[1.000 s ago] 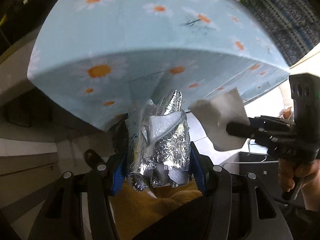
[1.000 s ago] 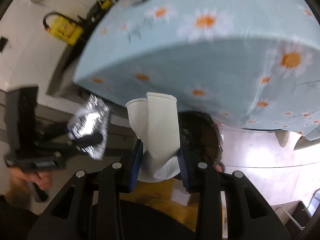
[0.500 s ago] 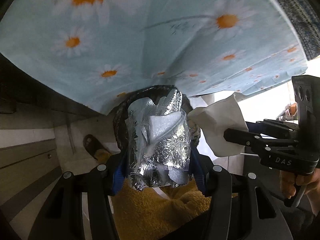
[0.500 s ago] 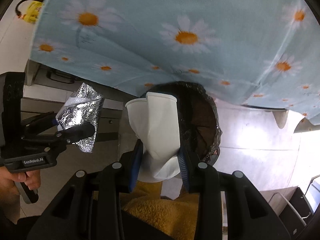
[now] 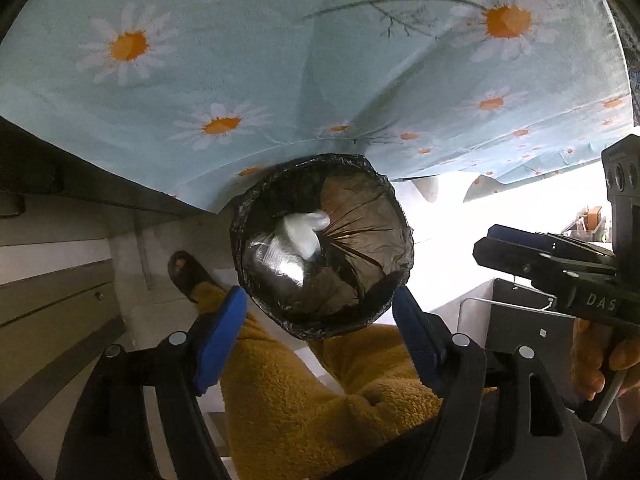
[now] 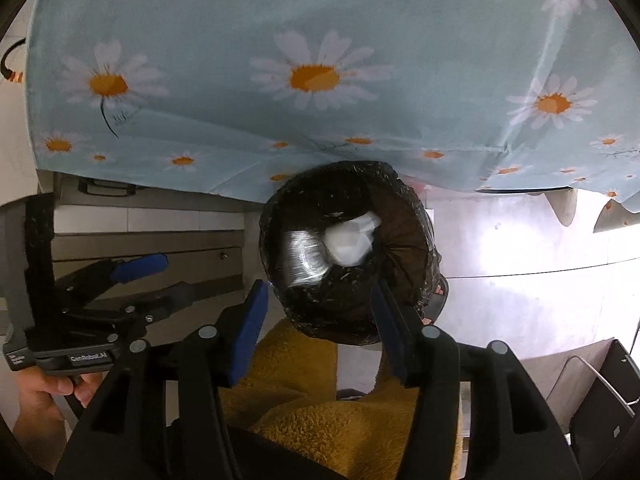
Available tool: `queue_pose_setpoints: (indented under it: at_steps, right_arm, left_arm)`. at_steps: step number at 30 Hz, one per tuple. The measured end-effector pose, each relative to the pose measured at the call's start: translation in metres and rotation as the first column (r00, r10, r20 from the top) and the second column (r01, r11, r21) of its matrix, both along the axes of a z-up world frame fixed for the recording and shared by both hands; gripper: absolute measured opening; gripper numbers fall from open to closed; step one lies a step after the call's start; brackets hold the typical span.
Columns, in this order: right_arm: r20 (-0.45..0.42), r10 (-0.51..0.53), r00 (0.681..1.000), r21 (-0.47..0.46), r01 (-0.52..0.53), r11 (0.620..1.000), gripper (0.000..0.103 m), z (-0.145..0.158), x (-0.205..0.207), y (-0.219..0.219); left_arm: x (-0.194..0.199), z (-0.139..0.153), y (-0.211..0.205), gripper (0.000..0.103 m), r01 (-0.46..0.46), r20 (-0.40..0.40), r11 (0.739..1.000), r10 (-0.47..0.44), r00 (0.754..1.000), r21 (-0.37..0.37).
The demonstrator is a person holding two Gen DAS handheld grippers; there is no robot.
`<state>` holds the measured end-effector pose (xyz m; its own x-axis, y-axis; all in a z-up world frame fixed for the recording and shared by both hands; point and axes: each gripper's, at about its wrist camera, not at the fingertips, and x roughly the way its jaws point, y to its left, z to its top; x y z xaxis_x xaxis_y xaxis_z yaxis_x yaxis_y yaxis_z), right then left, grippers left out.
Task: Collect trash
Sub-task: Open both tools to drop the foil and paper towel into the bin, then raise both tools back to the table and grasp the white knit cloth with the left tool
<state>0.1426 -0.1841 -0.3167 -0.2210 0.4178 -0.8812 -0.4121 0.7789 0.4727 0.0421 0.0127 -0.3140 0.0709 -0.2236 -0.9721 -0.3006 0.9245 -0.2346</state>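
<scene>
Trash is lying in the bin (image 5: 322, 246): foil wrapper (image 5: 280, 266) and white paper (image 5: 306, 230). You are holding both grippers, left (image 5: 316, 330) and right (image 6: 316, 318), spread wide and empty above it so nothing snags.

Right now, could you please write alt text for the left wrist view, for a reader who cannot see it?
The open left gripper hangs empty over a bin lined with a black bag, where a silver foil wrapper and a white crumpled paper lie. A daisy-print tablecloth fills the top, and the right gripper enters from the right.
</scene>
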Motion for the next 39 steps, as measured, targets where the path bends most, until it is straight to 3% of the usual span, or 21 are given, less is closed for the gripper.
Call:
queue_pose_setpoints:
  at_steps: [13, 18, 20, 23, 30, 33, 39]
  right_arm:
    - [0.039, -0.019, 0.999, 0.072, 0.016, 0.997, 0.054, 0.034, -0.002, -0.006]
    - [0.066, -0.019, 0.998, 0.151, 0.008, 0.989, 0.057, 0.073, -0.001, -0.009]
    - [0.127, -0.012, 0.992, 0.177, -0.011, 0.984, 0.063, 0.096, 0.0, -0.008]
    - [0.177, -0.018, 0.984, 0.23, -0.024, 0.973, 0.065, 0.125, 0.002, -0.01]
    - [0.234, -0.102, 0.967, 0.36, 0.011, 0.933, 0.071, 0.179, 0.018, -0.022]
    - [0.194, -0.142, 0.971, 0.417, 0.05, 0.907, 0.073, 0.192, 0.025, -0.026]
    - [0.211, -0.202, 0.956, 0.467, 0.082, 0.88, 0.077, 0.221, 0.045, -0.034]
  left_arm:
    - [0.0, 0.039, -0.006, 0.073, 0.011, 0.055, 0.999, -0.014, 0.998, 0.049]
    - [-0.004, 0.071, -0.003, 0.073, -0.02, 0.098, 0.997, 0.013, 0.995, 0.073]
    - [-0.005, 0.087, -0.003, 0.073, -0.02, 0.125, 0.996, 0.01, 0.992, 0.083]
    - [-0.003, 0.111, -0.007, 0.08, 0.004, 0.161, 0.994, -0.022, 0.987, 0.11]
    - [0.007, 0.176, -0.01, 0.08, 0.006, 0.281, 0.985, -0.055, 0.958, 0.172]
    - [0.014, 0.203, -0.003, 0.08, -0.032, 0.342, 0.983, -0.033, 0.939, 0.183]
    - [0.037, 0.24, 0.006, 0.08, -0.068, 0.426, 0.979, -0.021, 0.905, 0.192]
